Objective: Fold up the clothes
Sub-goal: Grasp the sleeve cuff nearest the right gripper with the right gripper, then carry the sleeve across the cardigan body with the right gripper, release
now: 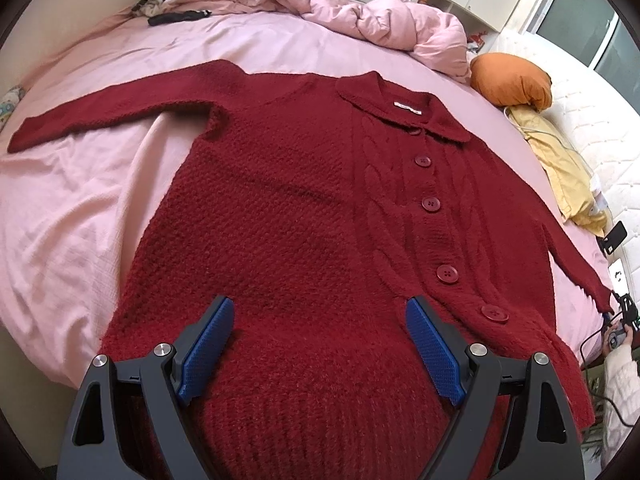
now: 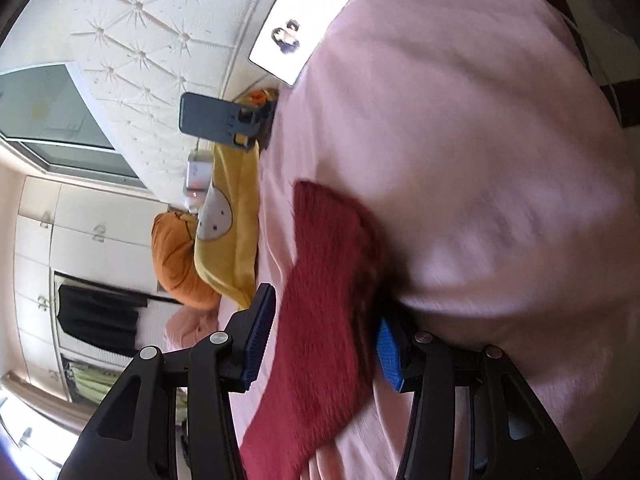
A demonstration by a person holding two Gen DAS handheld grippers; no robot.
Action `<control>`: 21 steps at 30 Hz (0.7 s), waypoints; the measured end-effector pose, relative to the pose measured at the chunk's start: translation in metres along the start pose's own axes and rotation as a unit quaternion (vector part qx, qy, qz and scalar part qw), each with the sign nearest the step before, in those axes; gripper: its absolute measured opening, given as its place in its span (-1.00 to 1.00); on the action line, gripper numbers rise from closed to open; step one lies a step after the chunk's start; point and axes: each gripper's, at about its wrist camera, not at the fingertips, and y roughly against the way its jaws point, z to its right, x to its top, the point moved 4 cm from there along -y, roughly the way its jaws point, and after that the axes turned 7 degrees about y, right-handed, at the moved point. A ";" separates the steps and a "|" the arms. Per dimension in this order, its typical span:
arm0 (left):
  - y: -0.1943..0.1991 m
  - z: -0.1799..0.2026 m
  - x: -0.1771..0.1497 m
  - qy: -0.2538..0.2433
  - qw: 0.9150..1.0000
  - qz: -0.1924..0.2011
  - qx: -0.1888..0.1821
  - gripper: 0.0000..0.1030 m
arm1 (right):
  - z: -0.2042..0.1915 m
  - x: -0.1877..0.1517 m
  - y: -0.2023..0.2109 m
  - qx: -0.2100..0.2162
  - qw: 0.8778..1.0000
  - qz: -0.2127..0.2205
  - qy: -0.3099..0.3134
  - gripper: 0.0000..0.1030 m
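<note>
Red knit cardigan lies spread face-up and buttoned on the pink sheet, its ribbed hem directly below and between the jaws of the left gripper, which hang released and wide above the knit, holding nothing. The right gripper is at the far sleeve end — the cuff runs between its half-spread jaws, but the view is blurred and I cannot tell whether the pads are pressing on it. Step in hand looks like folding that sleeve in across the body: best to bite the cuff squarely, lift just clear of the sheet, and lay it flat over the button line without dragging the body askew — left gripper could pin the hem meanwhile. Beyond the left jaws: bunched pink duvet, orange cushion, yellow cloth. Ahead of the right jaws: tufted white headboard, a phone.
</note>
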 end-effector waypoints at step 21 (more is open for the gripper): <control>0.006 -0.007 0.002 0.023 0.999 0.012 -0.046 0.69 | -0.215 -0.104 -0.037 -0.012 0.957 -0.075 0.282 -0.89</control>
